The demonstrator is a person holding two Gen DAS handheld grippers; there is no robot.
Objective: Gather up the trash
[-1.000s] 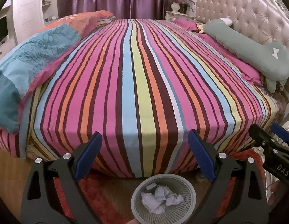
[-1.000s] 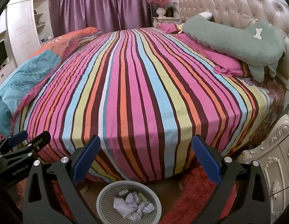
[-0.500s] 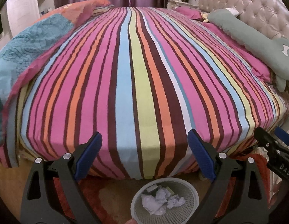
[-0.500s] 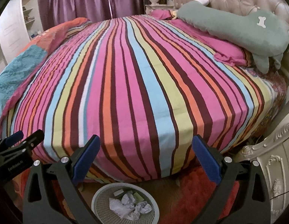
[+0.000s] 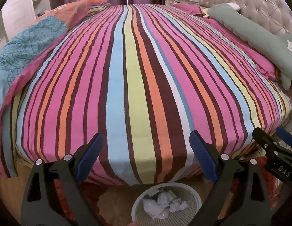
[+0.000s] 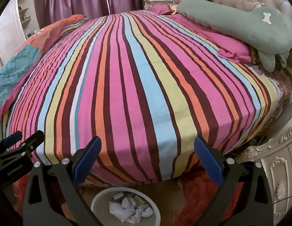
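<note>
Both your grippers hang over the foot of the striped bed [image 5: 138,79], left gripper [image 5: 146,146] and right gripper [image 6: 146,150] each with jaws spread wide and nothing between them. The crumpled paper [image 5: 164,205] sits inside the white mesh bin [image 5: 193,195] on the floor just below the bed edge, and no loose trash shows on the bedspread, so collection looks about done. If more remains it's outside both views, so pan to check before committing either hand.
</note>
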